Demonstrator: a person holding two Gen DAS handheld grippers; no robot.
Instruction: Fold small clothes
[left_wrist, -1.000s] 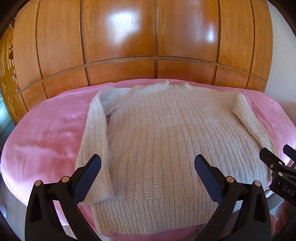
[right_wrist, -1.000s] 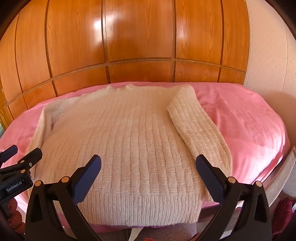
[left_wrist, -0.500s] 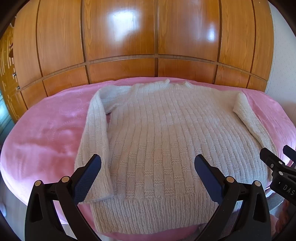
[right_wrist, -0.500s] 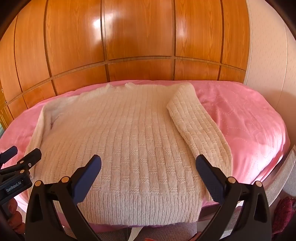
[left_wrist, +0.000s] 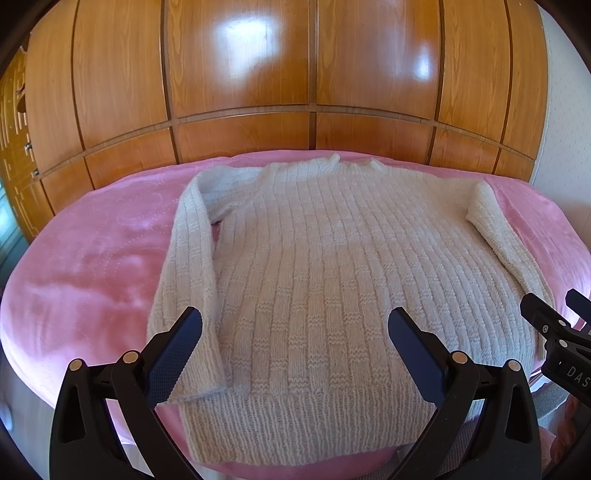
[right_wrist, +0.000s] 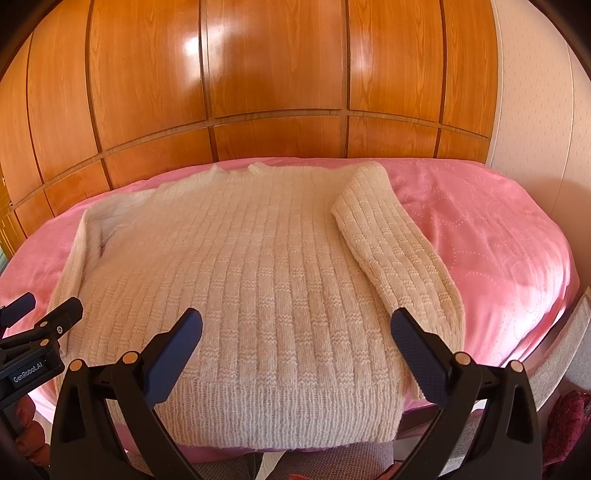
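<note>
While I watch both wrist feeds, this is what I read off them.

Sweater: a cream ribbed knit sweater (left_wrist: 332, 280) lies flat, spread across a pink blanket (left_wrist: 92, 266), collar at the far edge, hem at the near edge and hanging a little over it.
Left sleeve: the left sleeve (left_wrist: 188, 288) runs straight down just beside the body, its cuff near the hem.
Right sleeve: the right sleeve (right_wrist: 391, 251) is laid at a slant over the body's right side, cuff toward the near right corner.
Left gripper: my left gripper (left_wrist: 295, 350) hovers above the hem, jaws spread wide with nothing between them; its left finger hangs over the left cuff, whether touching I cannot tell.
Right gripper: my right gripper (right_wrist: 297, 350) hovers over the near right part of the sweater, jaws spread wide and holding nothing; its right finger sits over the right cuff.
Each other: each gripper shows at the edge of the other's view, side by side along the near edge.
Backdrop: glossy wooden panels (right_wrist: 277, 74) stand behind the bed.
</note>
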